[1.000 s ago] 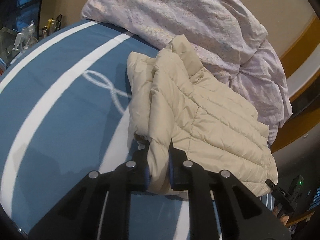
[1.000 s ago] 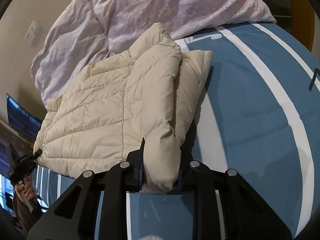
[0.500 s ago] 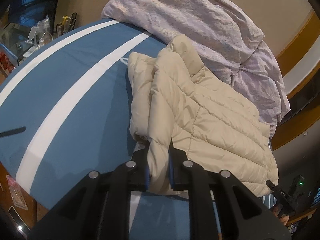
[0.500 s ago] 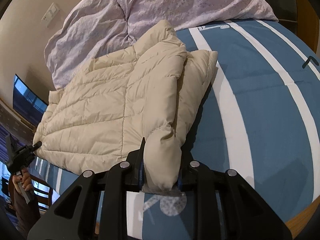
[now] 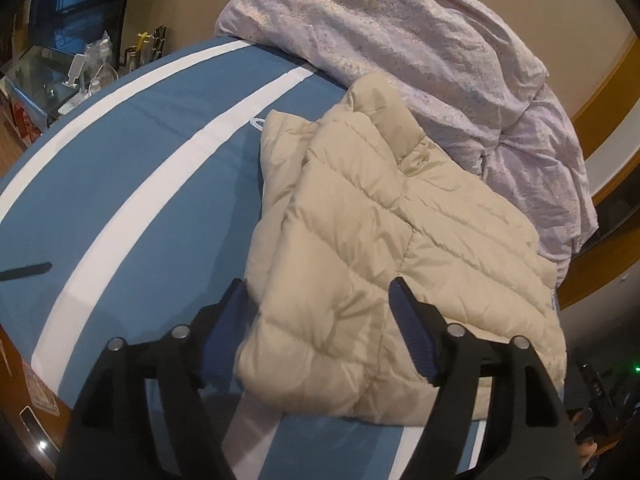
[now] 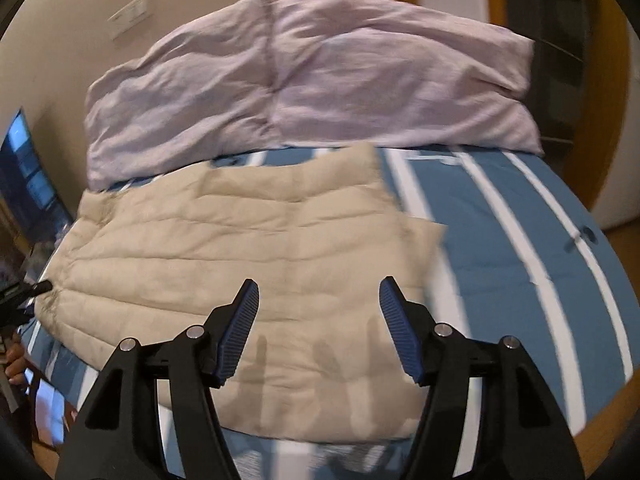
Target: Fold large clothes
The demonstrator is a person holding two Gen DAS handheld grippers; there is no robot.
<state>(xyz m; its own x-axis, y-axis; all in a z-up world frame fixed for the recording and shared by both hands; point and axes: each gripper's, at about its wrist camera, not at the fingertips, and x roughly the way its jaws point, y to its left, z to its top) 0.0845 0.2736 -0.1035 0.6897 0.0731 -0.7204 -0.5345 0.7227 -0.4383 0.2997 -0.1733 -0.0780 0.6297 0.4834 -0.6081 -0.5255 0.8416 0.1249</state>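
Observation:
A cream quilted puffer jacket lies folded on the blue bed cover with white stripes. In the left wrist view my left gripper has its jaws opening wide; the jacket's near corner lies between the blue pads, which do not press on it. In the right wrist view, which is blurred, my right gripper hangs above the jacket with jaws opening and nothing between them. A sleeve sticks out at the jacket's right side.
A crumpled lilac duvet is heaped at the back of the bed against the wall. A side shelf with bottles and small items stands far left. A person's hand shows at the left edge.
Both grippers have let go of the jacket's edge and opened wide. The right gripper has lifted and rolled, so the jacket now lies flat below it.

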